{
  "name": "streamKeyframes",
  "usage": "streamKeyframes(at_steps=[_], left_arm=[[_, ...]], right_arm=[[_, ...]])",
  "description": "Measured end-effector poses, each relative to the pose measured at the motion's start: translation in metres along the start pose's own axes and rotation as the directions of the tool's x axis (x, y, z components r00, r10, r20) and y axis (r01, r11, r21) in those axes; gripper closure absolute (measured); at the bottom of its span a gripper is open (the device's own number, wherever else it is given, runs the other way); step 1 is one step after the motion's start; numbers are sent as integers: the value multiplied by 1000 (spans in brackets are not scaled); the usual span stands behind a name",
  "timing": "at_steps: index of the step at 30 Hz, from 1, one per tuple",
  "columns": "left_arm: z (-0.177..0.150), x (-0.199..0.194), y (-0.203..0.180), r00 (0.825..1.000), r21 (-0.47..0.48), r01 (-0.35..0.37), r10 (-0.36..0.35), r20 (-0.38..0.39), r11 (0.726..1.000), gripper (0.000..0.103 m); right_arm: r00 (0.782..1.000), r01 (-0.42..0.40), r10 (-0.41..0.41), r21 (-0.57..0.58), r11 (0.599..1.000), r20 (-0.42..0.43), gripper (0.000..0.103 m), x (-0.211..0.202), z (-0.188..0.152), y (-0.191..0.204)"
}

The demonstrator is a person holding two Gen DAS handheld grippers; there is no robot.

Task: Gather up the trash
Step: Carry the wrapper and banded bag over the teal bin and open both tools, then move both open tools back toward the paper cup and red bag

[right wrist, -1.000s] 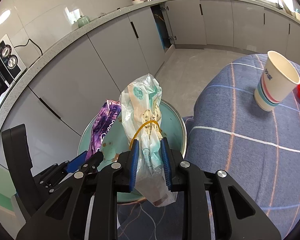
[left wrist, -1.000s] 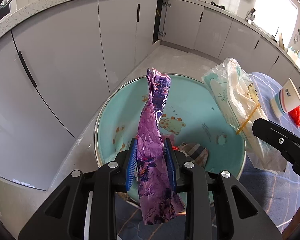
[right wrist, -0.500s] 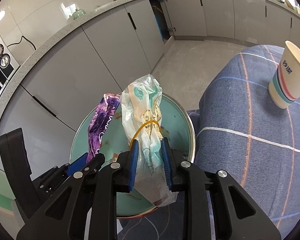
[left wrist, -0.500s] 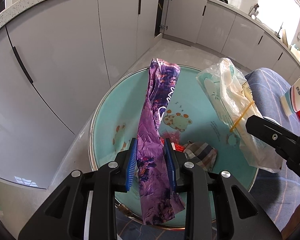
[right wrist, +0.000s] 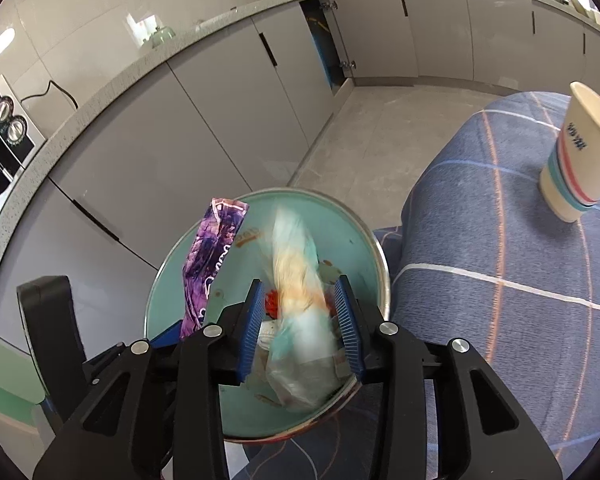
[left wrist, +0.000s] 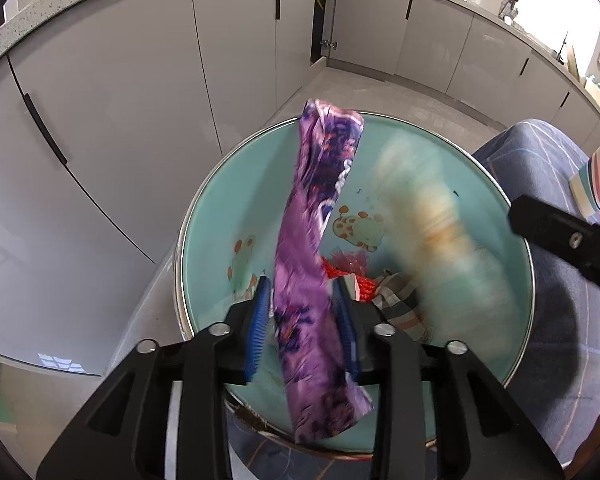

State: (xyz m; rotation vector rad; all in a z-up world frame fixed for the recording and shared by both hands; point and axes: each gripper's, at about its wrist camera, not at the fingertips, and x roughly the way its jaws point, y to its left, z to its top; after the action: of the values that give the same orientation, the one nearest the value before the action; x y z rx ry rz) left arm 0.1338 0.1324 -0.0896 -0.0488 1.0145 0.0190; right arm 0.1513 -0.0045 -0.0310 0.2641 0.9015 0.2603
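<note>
1. Both tools now stand with their jaws apart where a moment ago they were clamped shut on their trash, and the pale bag that was held sharp and upright has turned to a falling blur.
2. Left wrist view: the left tool [left wrist: 302,320] hangs over the teal bin [left wrist: 204,240], placed there so whatever it lets go lands inside. Its jaws are opening; the purple wrapper [left wrist: 316,264] is between the blue pads, a gap showing on each side, so it looks released rather than gripped. The wrapper is a long, crinkled foil strip, purple with white lettering, its top reaching toward the far rim. Beside it the pale plastic bag [left wrist: 432,224] smears down into the bin, above red scraps [left wrist: 348,260] and a checked wrapper [left wrist: 396,304] on the bottom.
3. Right wrist view: the right tool [right wrist: 300,320] also sits over the bin, jaws opening, pads clear of the bag [right wrist: 300,280] that drops between them. The bag is translucent, white-green with a yellowish streak, too blurred for print. A paper cup [right wrist: 580,160] waits on the blue checked table [right wrist: 480,320], probably next to collect.
</note>
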Motion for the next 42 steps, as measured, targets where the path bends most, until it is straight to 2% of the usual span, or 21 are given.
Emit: streamKeyframes(at_steps=[5, 9, 14, 23, 28, 34, 42], left_arm=[[-2, -10, -5, 1000, 12, -22, 21, 20, 1000, 45], [-2, -22, -8, 998, 13, -48, 47, 46, 999, 38], [-1, -45, -19, 990, 18, -96, 94, 103, 995, 19], [-3, -81, -53, 979, 69, -82, 68, 191, 994, 9], [-2, -98, -81, 973, 119, -52, 23, 231, 992, 6], [-3, -105, -122, 972, 165, 1, -40, 230, 986, 6], [-13, -107, -178, 969, 263, 48, -109, 222, 964, 6]], right_arm=[[999, 2, -2, 8, 1000, 43, 66, -22, -2, -4], [997, 16, -17, 9, 1000, 80, 66, -39, -6, -9], [993, 27, -30, 28, 999, 118, 66, -65, -13, -24], [980, 76, -89, 80, 994, 180, 66, -108, -26, -62], [968, 115, -141, 135, 984, 205, 60, -135, -33, -96], [948, 166, -213, 206, 965, 236, 55, -167, -42, -138], [921, 230, -303, 287, 930, 246, 54, -200, -59, -191]])
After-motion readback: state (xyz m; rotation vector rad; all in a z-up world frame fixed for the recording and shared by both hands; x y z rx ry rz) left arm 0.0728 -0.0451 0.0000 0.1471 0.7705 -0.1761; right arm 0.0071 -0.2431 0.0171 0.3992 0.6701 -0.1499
